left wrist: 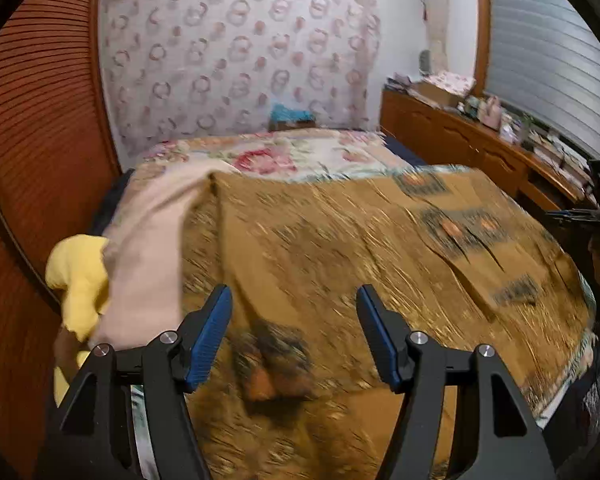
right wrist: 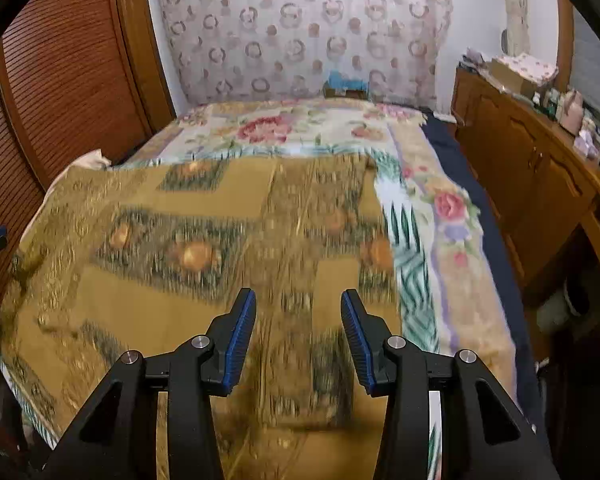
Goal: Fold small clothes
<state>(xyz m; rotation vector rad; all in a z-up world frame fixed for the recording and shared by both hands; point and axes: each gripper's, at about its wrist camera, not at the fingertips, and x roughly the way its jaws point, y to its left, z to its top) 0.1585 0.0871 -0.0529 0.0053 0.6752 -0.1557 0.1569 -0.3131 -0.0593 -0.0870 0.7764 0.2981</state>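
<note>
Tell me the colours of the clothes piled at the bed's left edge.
Yellow garment and pale pink garment, clearest in the left wrist view.

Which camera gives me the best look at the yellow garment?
Left wrist view: the yellow garment bunches at the bed's left edge beside a pink cloth. The right wrist view shows nothing yellow, only a pale corner there.

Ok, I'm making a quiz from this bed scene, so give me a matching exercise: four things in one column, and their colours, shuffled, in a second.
Things:
1. crumpled garment
2. cloth beside it
3. patterned blanket
4. gripper pads

Colours:
a. blue
b. pale pink
c. yellow
d. golden brown

Pairs: 1-c, 2-b, 3-d, 4-a
</note>
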